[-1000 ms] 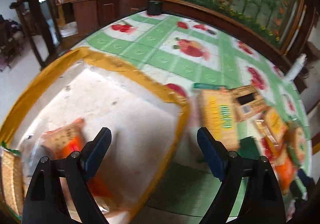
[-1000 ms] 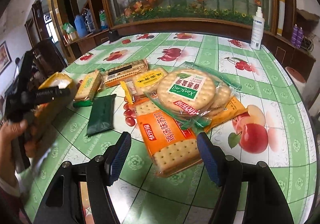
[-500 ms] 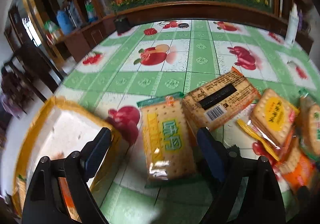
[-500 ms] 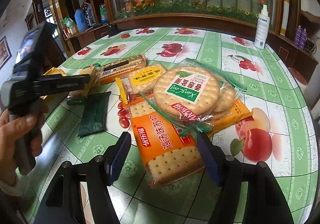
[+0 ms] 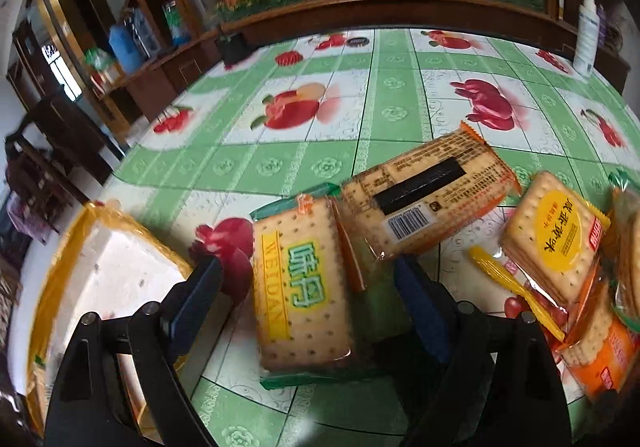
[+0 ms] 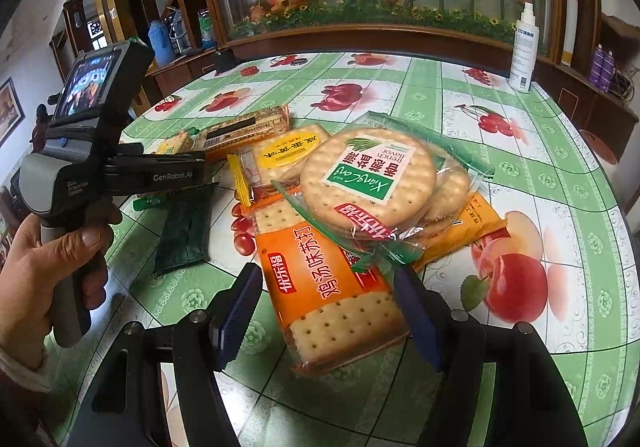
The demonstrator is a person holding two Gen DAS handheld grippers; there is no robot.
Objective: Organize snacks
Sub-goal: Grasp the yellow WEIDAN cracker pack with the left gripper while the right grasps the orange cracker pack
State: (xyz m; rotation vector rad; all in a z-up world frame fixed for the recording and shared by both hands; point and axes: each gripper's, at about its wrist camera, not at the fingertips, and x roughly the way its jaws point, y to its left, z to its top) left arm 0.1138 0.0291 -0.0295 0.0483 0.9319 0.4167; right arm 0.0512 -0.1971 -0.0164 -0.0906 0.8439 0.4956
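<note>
A light, crackly, breakable green-labelled cracker packet [image 5: 302,283], lying on the desk [image 5: 392,115] beside the yellow-rimmed box [image 5: 72,231], is framed by the empty, wide-spread left hand-held gripper [image 5: 308,287], best gripped gently across its long edges.

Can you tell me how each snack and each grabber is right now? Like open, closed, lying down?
Left gripper: open, holding nothing.
Right gripper: open, holding nothing.
Weidan cracker pack: sealed, lying flat.
Round cracker bag: sealed, lying on other packs.
Orange cracker pack: sealed, lying flat.
Spray bottle: upright.
</note>
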